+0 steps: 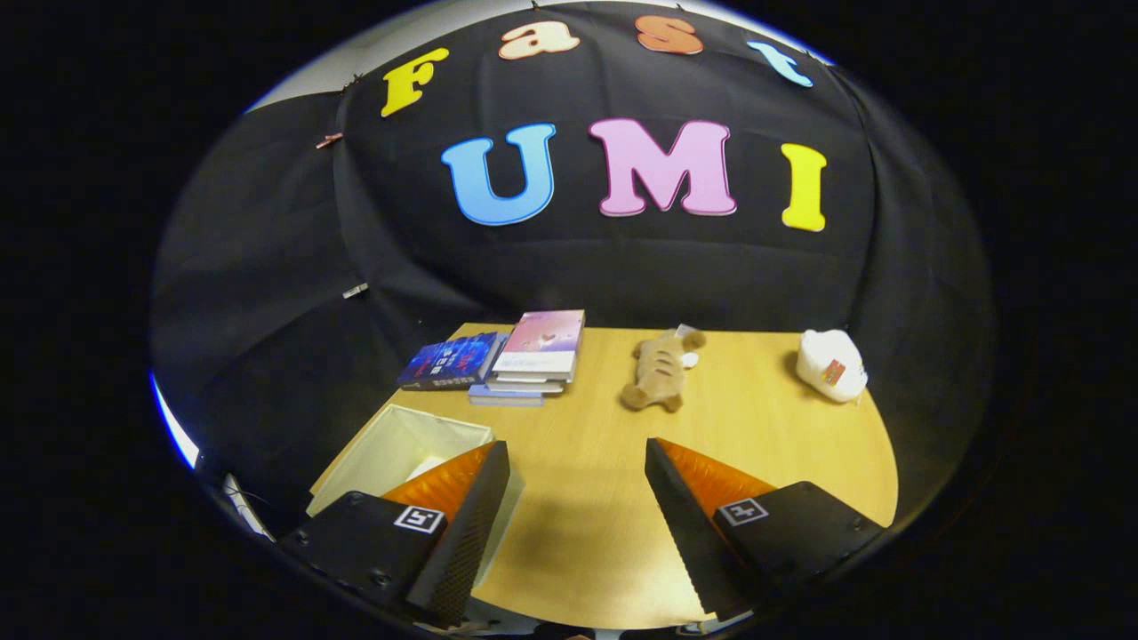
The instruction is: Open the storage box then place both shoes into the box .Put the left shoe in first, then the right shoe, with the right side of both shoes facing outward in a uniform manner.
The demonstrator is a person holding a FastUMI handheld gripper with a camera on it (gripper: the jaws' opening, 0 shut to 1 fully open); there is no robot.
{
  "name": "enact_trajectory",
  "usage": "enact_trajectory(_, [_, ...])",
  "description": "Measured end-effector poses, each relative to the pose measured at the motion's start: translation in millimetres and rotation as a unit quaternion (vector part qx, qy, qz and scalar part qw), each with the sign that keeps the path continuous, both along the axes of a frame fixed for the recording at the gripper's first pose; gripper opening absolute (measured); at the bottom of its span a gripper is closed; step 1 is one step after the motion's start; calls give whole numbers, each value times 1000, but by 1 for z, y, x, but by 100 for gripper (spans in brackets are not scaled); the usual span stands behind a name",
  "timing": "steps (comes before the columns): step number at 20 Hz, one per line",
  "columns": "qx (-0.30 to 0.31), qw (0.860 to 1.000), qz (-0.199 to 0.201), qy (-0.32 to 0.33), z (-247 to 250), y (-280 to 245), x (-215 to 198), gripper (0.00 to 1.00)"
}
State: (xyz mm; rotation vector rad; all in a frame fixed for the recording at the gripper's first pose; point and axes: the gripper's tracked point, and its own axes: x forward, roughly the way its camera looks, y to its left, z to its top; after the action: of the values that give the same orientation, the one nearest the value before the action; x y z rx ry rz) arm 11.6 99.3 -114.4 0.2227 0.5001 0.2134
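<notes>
Gripper (578, 462) fingers spread wide, holding nothing; storage box (391, 444) behind the left finger.

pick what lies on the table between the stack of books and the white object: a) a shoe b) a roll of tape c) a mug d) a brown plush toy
d: a brown plush toy lies on the table between the books and the white object, well beyond the open gripper.

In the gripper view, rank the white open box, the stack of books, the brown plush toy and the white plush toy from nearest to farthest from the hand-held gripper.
The hand-held gripper is open over bare tabletop.
1. White open box, beside one finger.
2. Brown plush toy, beyond the fingers.
3. Stack of books, at the far edge, too close to call with the toy.
4. White plush toy, far corner.
</notes>
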Motion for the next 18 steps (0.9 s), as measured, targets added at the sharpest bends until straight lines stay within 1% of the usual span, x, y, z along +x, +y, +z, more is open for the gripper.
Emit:
enact_trajectory(4, [-24, 998, -11, -62, 24, -55, -1, 95])
enact_trajectory(10, [-27, 992, -31, -123, 49, -120, -3, 96])
enact_trajectory(14, [-37, 988, -39, -147, 50, -154, -9, 96])
enact_trajectory(18, [-39, 987, -48, -147, 37, -172, -15, 96])
